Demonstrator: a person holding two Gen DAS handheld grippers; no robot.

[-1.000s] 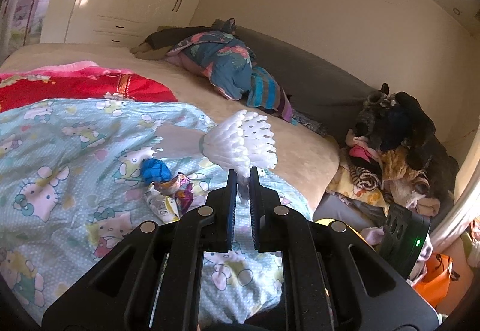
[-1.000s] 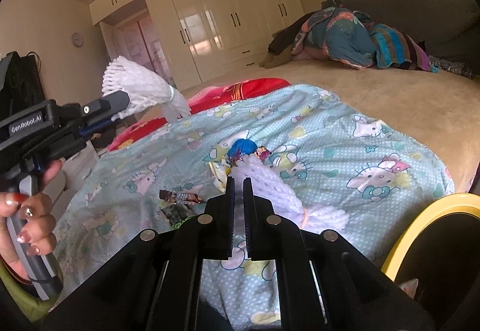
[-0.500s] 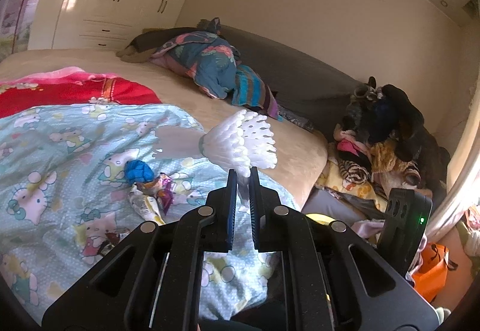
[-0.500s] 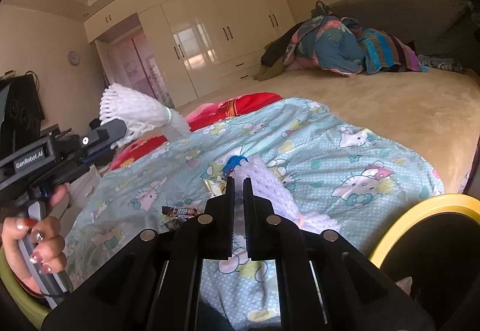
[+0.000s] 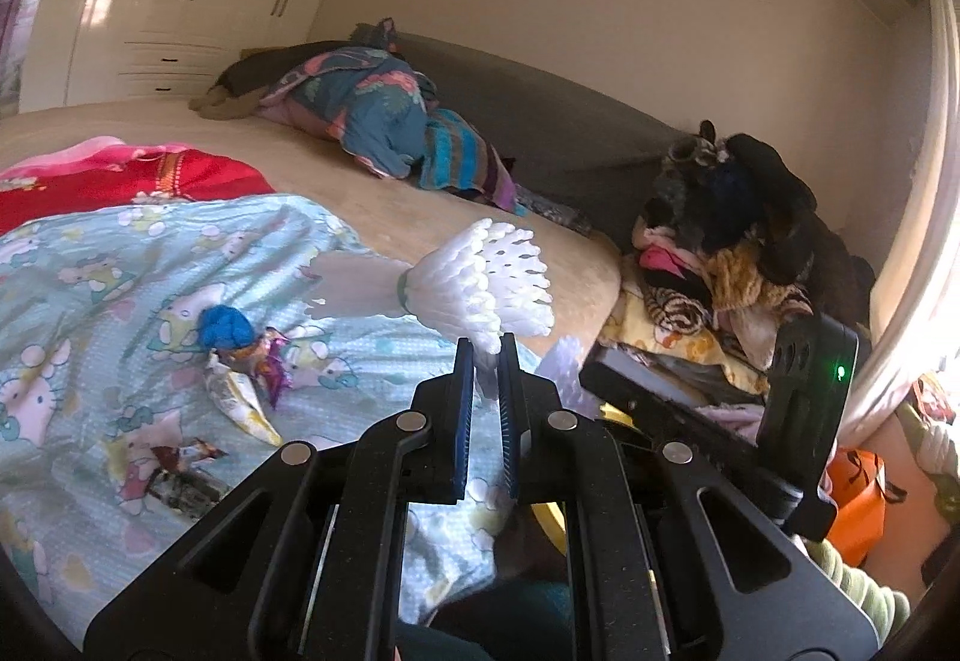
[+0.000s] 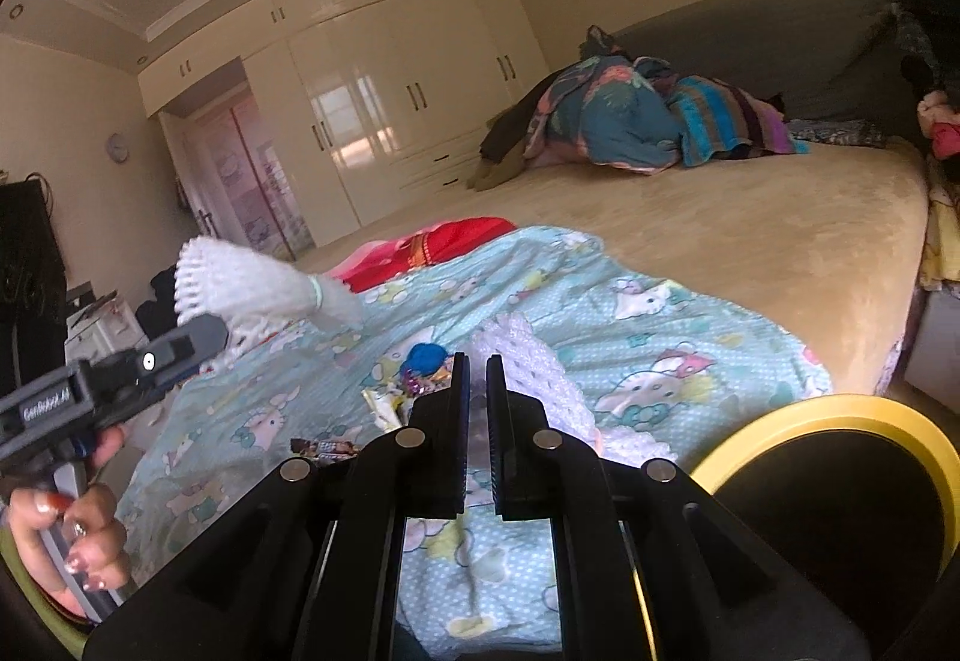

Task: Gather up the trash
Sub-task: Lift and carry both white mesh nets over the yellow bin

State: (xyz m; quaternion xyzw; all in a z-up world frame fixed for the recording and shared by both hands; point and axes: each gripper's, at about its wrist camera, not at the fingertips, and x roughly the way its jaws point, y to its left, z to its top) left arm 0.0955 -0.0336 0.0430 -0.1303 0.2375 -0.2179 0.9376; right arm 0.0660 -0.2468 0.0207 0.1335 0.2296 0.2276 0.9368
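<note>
My left gripper (image 5: 486,355) is shut on a white foam fruit net (image 5: 480,289) and holds it above the blue cartoon blanket (image 5: 108,301); the net also shows in the right wrist view (image 6: 252,289). My right gripper (image 6: 477,367) is shut on a second white foam net (image 6: 534,373), held over the blanket next to a yellow-rimmed bin (image 6: 828,415). A blue crumpled wad (image 5: 225,325), snack wrappers (image 5: 240,391) and a dark candy wrapper (image 5: 180,475) lie on the blanket.
A beige bed (image 6: 720,217) carries a heap of bedding (image 6: 630,121) at its far side. A pile of clothes (image 5: 720,253) stands at the bed's right. White wardrobes (image 6: 390,109) line the back wall. An orange bag (image 5: 852,493) lies on the floor.
Both grippers have drawn back and to the right from the blanket with their nets still held. The bin's yellow rim has come further into the right wrist view.
</note>
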